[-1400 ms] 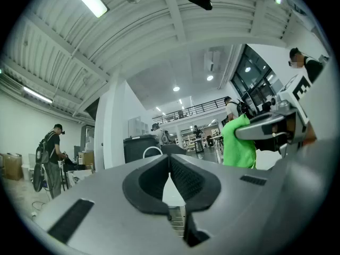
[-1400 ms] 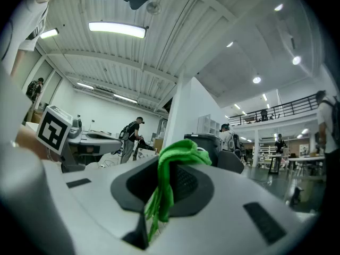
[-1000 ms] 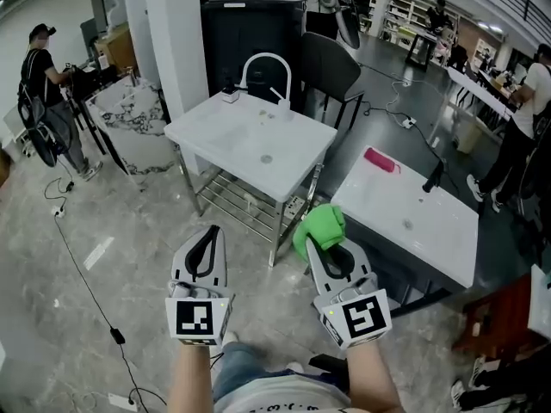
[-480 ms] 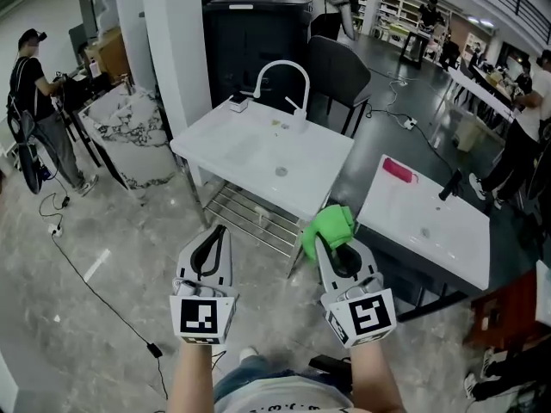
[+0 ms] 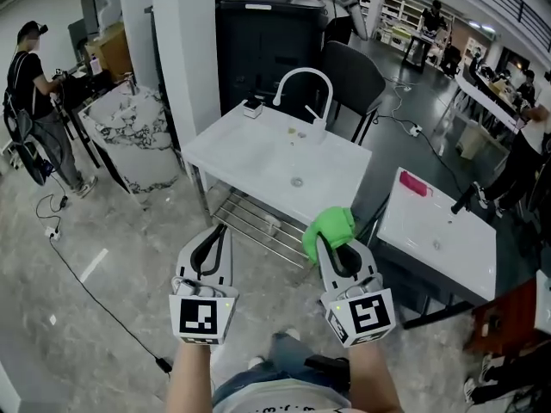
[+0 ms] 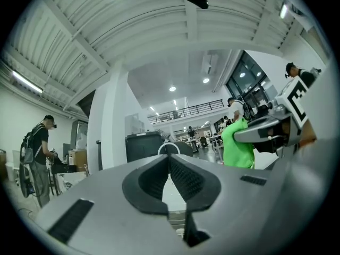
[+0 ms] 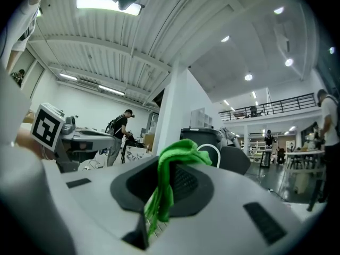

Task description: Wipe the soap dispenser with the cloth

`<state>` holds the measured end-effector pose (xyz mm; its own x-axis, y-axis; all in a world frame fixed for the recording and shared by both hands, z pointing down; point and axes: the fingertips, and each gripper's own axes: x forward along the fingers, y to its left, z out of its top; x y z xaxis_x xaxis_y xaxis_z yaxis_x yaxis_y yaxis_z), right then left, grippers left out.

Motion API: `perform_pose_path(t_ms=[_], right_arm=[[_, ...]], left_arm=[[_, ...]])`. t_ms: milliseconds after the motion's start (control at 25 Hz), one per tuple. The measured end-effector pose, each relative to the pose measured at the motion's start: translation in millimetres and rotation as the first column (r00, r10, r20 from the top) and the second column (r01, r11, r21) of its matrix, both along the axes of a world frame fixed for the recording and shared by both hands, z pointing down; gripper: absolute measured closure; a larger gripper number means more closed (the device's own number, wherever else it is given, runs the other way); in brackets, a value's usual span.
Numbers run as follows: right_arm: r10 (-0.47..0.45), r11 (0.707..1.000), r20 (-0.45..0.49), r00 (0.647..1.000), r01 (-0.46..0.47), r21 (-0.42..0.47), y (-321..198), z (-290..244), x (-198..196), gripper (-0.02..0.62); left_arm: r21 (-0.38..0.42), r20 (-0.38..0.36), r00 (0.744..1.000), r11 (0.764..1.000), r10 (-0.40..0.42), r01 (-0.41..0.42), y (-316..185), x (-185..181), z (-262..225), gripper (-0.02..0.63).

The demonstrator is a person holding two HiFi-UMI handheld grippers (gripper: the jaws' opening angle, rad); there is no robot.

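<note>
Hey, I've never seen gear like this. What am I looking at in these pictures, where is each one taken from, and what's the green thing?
There is no robot: a person holds a two-jawed tool in each hand. One picture comes from a camera on the person's head, looking down at both tools. The other two come from cameras riding on the tools, each looking along its own jaws. The left gripper is shut and empty. The right gripper is shut on a green cloth. Ahead stands a white sink table with a curved faucet; a second white sink to its right carries a pink thing. Neither tool touches them.
</note>
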<state>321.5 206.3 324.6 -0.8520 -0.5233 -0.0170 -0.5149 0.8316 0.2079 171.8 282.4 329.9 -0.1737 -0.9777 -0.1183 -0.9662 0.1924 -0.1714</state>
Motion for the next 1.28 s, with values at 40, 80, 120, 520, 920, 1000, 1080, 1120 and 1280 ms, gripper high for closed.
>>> perform_pose_path(t_ms=[40, 80, 120, 520, 920, 1000, 1080, 1120, 1280], right_arm=[[-0.003, 1.0, 0.001, 1.0, 0.003, -0.001, -4, 0, -6, 0.548], [-0.006, 1.0, 0.003, 1.0, 0.006, -0.003, -8, 1, -13, 0.548], [-0.009, 1.0, 0.006, 1.0, 0.009, -0.004, -13, 1, -19, 0.548], [-0.055, 0.997, 0.026, 0.998, 0.056, -0.045, -85, 18, -108, 0.548], [-0.04, 0.996, 0.011, 0.999, 0.041, -0.085, -208, 22, -197, 0.548], [-0.036, 0.996, 0.008, 0.999, 0.037, -0.086, -230, 21, -209, 0.548], [-0.029, 0.996, 0.012, 1.0, 0.029, -0.089, -247, 21, -220, 0.548], [-0.026, 0.996, 0.013, 1.0, 0.027, -0.089, -254, 20, -224, 0.548], [-0.023, 0.995, 0.004, 1.0, 0.023, -0.092, -272, 24, -238, 0.548]], left_arm=[[-0.002, -0.002, 1.0, 1.0, -0.002, 0.002, -3, -5, 0, 0.589], [-0.003, -0.004, 1.0, 1.0, -0.004, 0.004, -6, -11, 1, 0.588], [-0.003, -0.004, 1.0, 1.0, -0.008, 0.008, -9, -17, 2, 0.588], [-0.024, -0.012, 0.999, 0.999, -0.035, 0.035, -73, -95, 13, 0.588], [-0.053, -0.049, 0.999, 0.999, -0.004, 0.001, -206, -184, 12, 0.588], [-0.054, -0.057, 0.998, 0.999, -0.004, 0.001, -227, -197, 12, 0.588], [-0.053, -0.059, 0.998, 0.999, 0.0, -0.003, -244, -208, 13, 0.589], [-0.055, -0.059, 0.998, 0.998, 0.005, -0.008, -251, -212, 13, 0.588], [-0.068, -0.062, 0.998, 0.997, 0.02, -0.024, -275, -227, 19, 0.588]])
